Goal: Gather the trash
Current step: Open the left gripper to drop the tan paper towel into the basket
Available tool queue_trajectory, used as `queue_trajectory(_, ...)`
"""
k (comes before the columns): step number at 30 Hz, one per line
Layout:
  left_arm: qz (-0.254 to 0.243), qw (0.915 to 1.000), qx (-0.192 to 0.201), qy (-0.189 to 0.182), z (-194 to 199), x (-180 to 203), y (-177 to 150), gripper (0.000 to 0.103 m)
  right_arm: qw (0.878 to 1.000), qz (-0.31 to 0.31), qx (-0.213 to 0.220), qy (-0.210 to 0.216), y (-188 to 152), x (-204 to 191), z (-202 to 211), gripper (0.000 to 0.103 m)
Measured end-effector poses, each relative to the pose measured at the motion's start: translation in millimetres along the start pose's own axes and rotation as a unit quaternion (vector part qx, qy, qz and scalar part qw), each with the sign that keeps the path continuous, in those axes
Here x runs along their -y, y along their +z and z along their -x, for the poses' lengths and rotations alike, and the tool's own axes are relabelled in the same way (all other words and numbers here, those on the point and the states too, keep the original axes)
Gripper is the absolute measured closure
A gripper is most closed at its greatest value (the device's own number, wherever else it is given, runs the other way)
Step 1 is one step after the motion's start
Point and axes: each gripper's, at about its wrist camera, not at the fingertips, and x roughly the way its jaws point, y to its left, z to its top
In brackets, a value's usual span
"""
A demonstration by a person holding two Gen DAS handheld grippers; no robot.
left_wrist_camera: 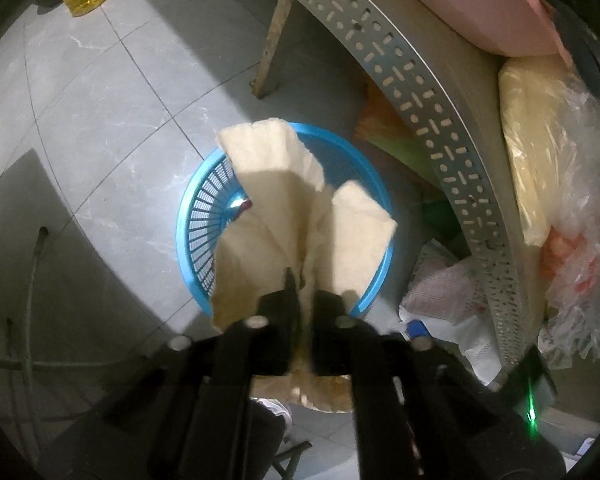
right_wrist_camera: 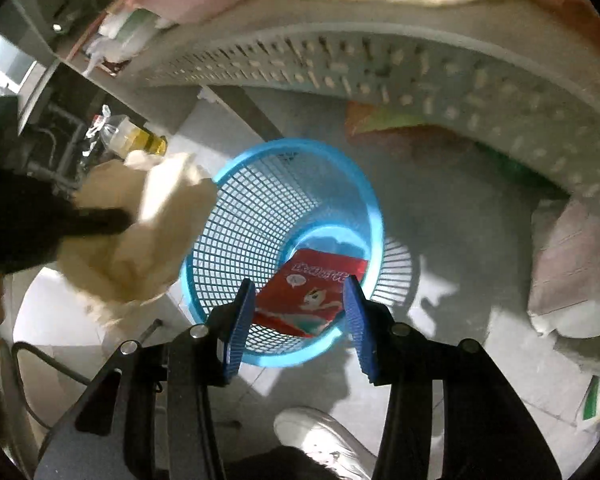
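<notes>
Crumpled cream paper [left_wrist_camera: 284, 200] hangs above the rim of the blue mesh wastebasket [right_wrist_camera: 260, 216], caught between the narrow-set black jaws of the left gripper [left_wrist_camera: 306, 300]; whether the pads press it cannot be told. Inside the wastebasket lies a red packet [right_wrist_camera: 312, 292] with a cartoon pony print. Right gripper [right_wrist_camera: 300, 300] hovers over the wastebasket's near rim, its blue pads [right_wrist_camera: 242, 320] spread apart with nothing between them. Perforated grey shelf rail [left_wrist_camera: 420, 92] curves beyond the wastebasket
</notes>
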Motion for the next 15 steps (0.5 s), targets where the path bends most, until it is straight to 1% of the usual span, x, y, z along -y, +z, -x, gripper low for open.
queue_trajectory(1, 0.002, 1.0, -0.001, 0.008, -1.0, 1.4, 1.0, 0.065, 1.0, 0.001, 0.002, -0.001, 1.7, 0.7, 2.4, 0.058)
queue_trajectory(2, 0.004, 0.9999, 0.001, 0.017, -2.1, 1.7, 2.2, 0.044, 1.0, 0.002, 0.001, -0.001, 3.2, 2.3, 5.5, 0.058)
queue_trajectory(3, 0.005, 0.9996, 0.007, 0.026, -1.0, 3.0, 3.2, 0.041, 1.0, 0.001, 0.001, -0.003, 2.4, 7.6, 8.7, 0.058)
queue_trajectory(4, 0.005, 0.9994, 0.013, 0.033, 2.0, 3.5, 2.7, 0.041, 1.0, 0.0, 0.0, -0.005, 1.8, 9.7, 12.0, 0.058)
queue_trajectory(6, 0.004, 0.9994, 0.01, 0.032, 7.2, 3.2, 1.3, 0.038, 1.0, -0.001, -0.001, -0.008, 0.5, 13.3, 18.0, 0.058)
queue_trajectory(8, 0.007, 0.9993, 0.019, 0.033, 19.0, 1.6, -1.8, 0.038, 1.0, -0.002, -0.003, -0.008, -4.9, 16.8, 26.3, 0.058)
queue_trajectory(12, -0.011, 0.9981, 0.054, 0.028, 59.2, 1.2, -11.4, 0.038, 1.0, 0.004, -0.01, -0.01, -16.7, 17.0, 32.7, 0.058)
queue_trajectory(15, -0.033, 0.9949, 0.093, 0.02, 103.7, -1.3, -26.2, 0.038, 1.0, 0.016, -0.006, -0.012, -27.2, 11.6, 41.8, 0.058)
